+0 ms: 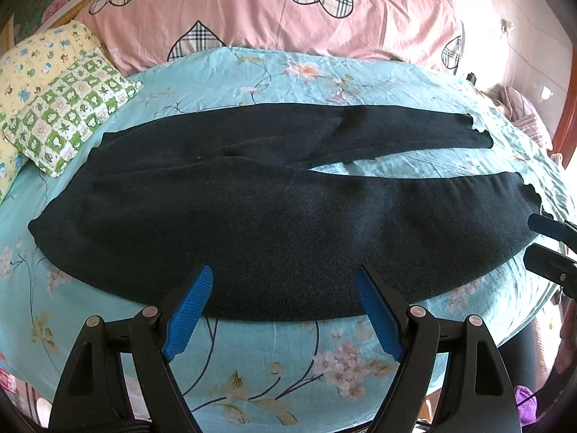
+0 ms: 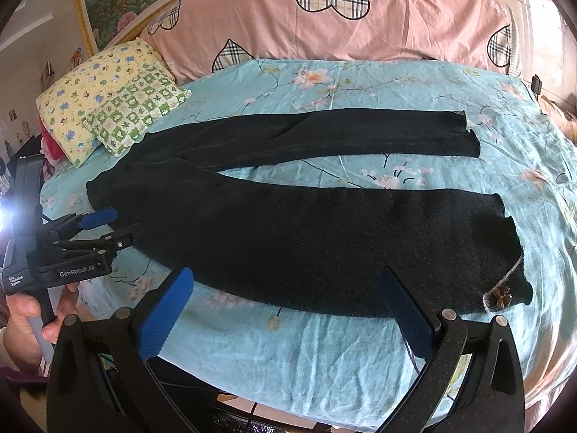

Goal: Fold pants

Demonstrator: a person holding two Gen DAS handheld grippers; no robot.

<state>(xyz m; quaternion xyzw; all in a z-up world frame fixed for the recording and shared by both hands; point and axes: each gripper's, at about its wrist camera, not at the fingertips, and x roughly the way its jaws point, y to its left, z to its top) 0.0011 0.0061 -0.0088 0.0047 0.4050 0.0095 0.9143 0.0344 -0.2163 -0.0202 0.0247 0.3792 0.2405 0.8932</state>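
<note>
Your left gripper [image 1: 283, 306] has its fingers [image 1: 189, 310] spread wide with nothing between them; they hang just over the near edge of the pants [image 1: 252, 216], about mid-length, and I can't tell whether the tips touch the cloth. Your right gripper [image 2: 285, 310] is the same: fingers [image 2: 166, 314] apart, empty, poised at the near edge of the near leg [image 2: 324, 245], with the hem end off to the right of its right finger.

Just ahead of both sets of fingers, the pants lie flat on the bed [image 1: 270, 368], spread lengthways across it. To the left of the left fingers sits the waist end; to the right, the two legs part in a narrow V, with a strip of blue sheet showing between them. The far leg [image 2: 342, 137] lies well beyond the fingers, towards the pink quilt [image 2: 324, 18]. A small flower trim [image 2: 501, 296] sits at the near hem, right of your right fingers. Two pillows [image 1: 61, 108] lie beyond the waist, off to the far left.

As I read it, the fold has not begun: no layer is doubled over, and both legs are still single and apart. What is left is everything — take the near edge, bring one leg over the other, then fold along the length.
</note>
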